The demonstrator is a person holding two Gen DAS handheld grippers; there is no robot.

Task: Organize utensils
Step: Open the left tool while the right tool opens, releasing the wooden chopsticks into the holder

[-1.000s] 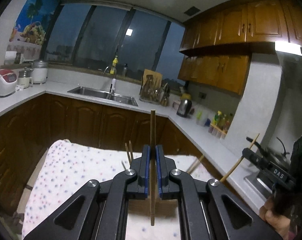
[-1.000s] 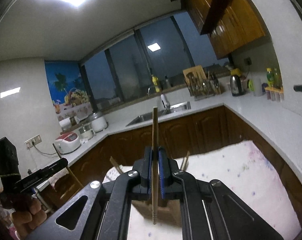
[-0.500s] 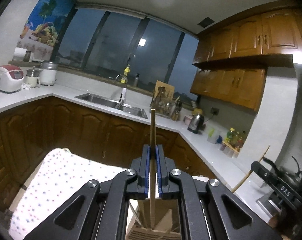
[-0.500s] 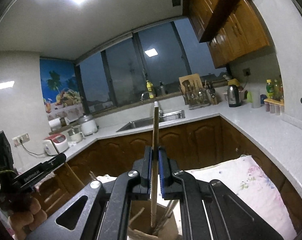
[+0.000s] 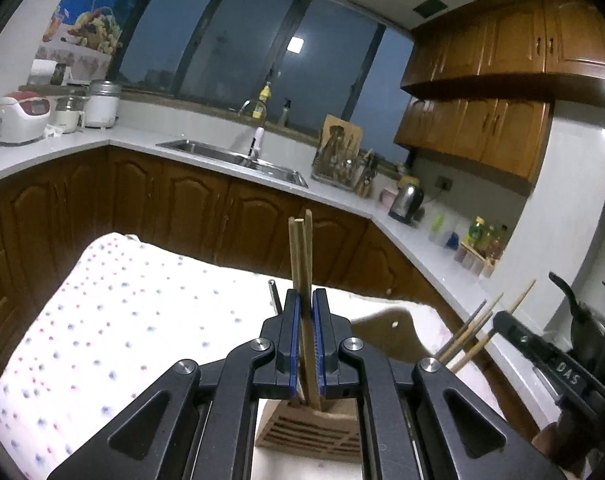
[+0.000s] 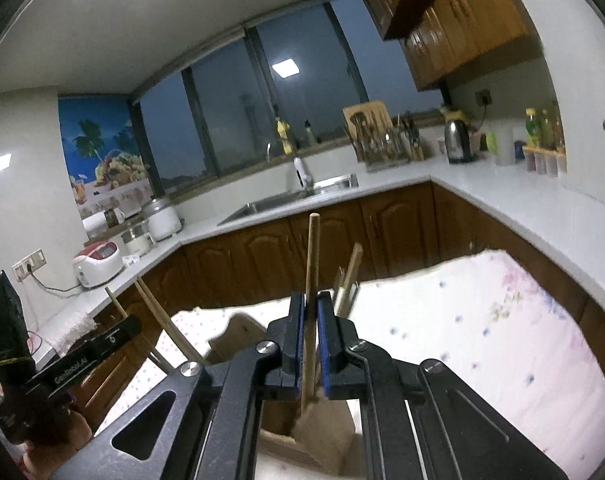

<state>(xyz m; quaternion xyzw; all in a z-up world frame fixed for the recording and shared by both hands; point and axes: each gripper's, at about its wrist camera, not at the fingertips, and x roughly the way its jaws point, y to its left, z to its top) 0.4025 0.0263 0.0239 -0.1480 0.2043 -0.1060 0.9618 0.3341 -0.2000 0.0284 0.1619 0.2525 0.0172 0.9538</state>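
My left gripper (image 5: 306, 304) is shut on a wooden chopstick (image 5: 302, 256) that stands upright. A second stick rises right beside it. Their lower ends reach into a wooden slatted utensil holder (image 5: 308, 434) directly below the jaws. My right gripper (image 6: 310, 308) is shut on another upright chopstick (image 6: 312, 256), and its lower end dips into the same holder (image 6: 322, 428). Other utensils (image 6: 348, 280) stick up from the holder behind it. Each view shows the other gripper at its edge, the right gripper (image 5: 518, 332) and the left gripper (image 6: 114, 332).
The holder stands on a table with a dotted white cloth (image 5: 122, 320). Brown cabinets and a white L-shaped counter (image 5: 342, 200) run behind, with a sink (image 5: 230, 156), a kettle (image 5: 408, 200), a dish rack (image 5: 342, 160) and rice cookers (image 5: 20, 116).
Both grippers have sunk with their chopsticks, and the holder has come into view under the jaws. The chopstick ends now reach into it. Both grips stay closed.
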